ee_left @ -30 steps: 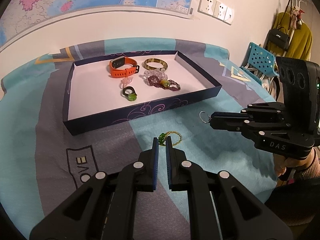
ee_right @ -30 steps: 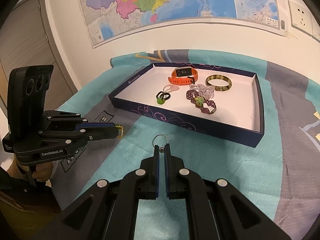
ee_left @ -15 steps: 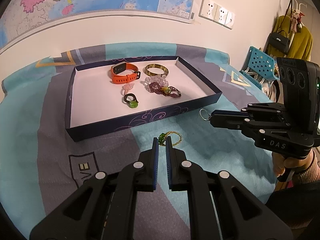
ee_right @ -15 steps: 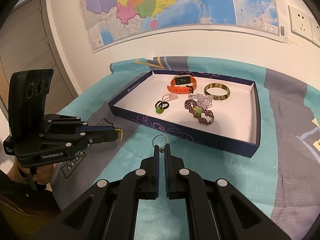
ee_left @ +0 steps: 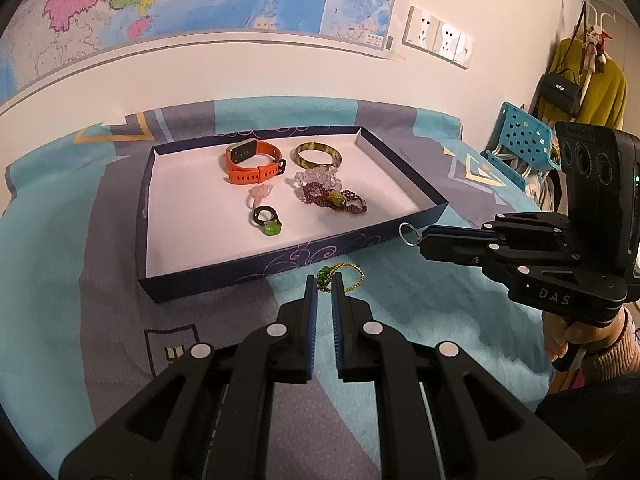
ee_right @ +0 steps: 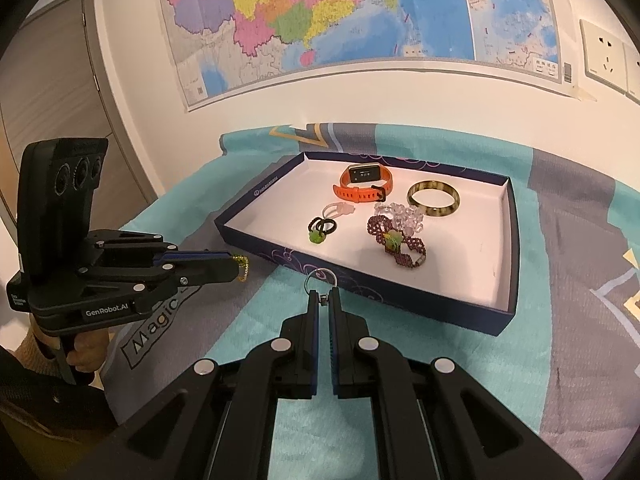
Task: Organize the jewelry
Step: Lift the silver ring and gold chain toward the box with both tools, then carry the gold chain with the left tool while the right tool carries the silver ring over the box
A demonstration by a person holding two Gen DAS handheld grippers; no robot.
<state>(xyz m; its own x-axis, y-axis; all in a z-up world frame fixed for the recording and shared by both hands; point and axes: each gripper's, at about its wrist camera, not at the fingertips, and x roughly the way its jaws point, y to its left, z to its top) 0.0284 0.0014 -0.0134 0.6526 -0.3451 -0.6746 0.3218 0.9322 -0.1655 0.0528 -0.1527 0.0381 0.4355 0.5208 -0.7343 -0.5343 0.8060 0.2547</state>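
Note:
My left gripper (ee_left: 322, 282) is shut on a gold chain with a green bead (ee_left: 343, 274), held above the cloth in front of the tray; it also shows in the right wrist view (ee_right: 241, 267). My right gripper (ee_right: 323, 296) is shut on a silver ring (ee_right: 318, 278), held just before the tray's front wall; the ring also shows in the left wrist view (ee_left: 409, 233). The dark blue tray (ee_left: 224, 276) holds an orange watch (ee_left: 250, 162), a bangle (ee_left: 318, 156), a purple bead bracelet (ee_left: 334, 200), a clear bead bracelet, a pink ring and a black ring with a green stone (ee_left: 267, 220).
The tray sits on a teal and grey cloth (ee_left: 60, 240) covering the table. A wall with a map (ee_right: 340, 20) stands behind. A blue perforated chair (ee_left: 520, 140) and hanging clothes stand at the right.
Both grippers have lifted and drawn back a little with their pieces, the tray now looking smaller and farther. Both stay shut.

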